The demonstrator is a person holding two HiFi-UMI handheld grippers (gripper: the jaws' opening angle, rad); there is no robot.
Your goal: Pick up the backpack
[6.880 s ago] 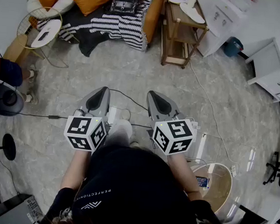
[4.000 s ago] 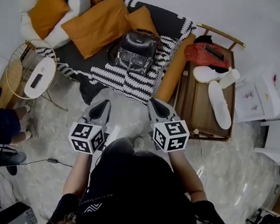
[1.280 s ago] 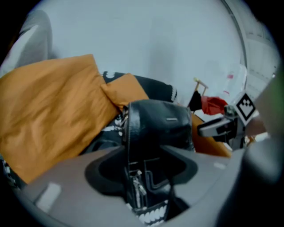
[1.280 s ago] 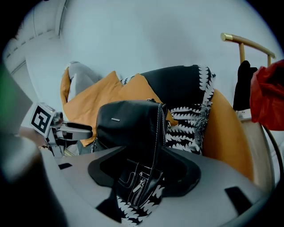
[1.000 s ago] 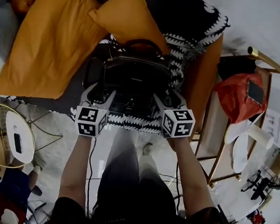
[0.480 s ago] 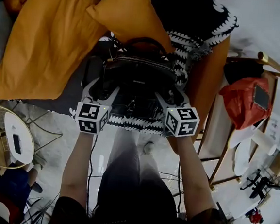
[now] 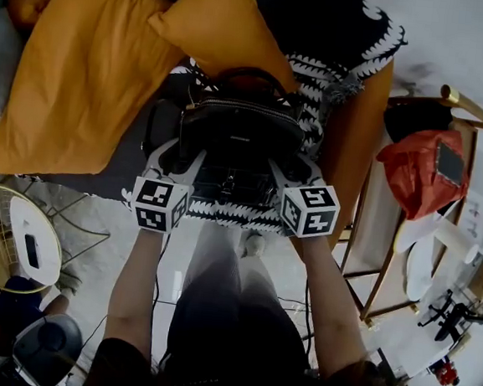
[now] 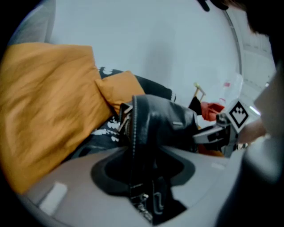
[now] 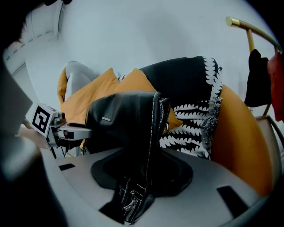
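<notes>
A black leather backpack (image 7: 243,125) stands upright on a sofa, against orange cushions. My left gripper (image 7: 176,155) is at its left side and my right gripper (image 7: 292,167) at its right side. In the left gripper view, the left gripper (image 8: 144,177) has its jaws closing on the backpack's (image 8: 155,119) stitched side edge, which fills the gap. The right gripper view shows the same: my right gripper (image 9: 142,177) is closing on the backpack's (image 9: 128,115) other side seam, with a zip pull hanging below.
Two orange cushions (image 7: 76,64) (image 7: 222,27) lean behind the bag on a black-and-white patterned throw (image 7: 336,70). An orange bolster (image 7: 355,147) lies to the right. Beyond it, a wooden side table (image 7: 364,232) holds a red bag (image 7: 420,170). A round wire table (image 7: 18,244) stands at lower left.
The person walked up to the sofa and set both grippers at the backpack's sides. Over the last second the hands have hardly moved, and the jaws have narrowed onto the bag's side edges.
</notes>
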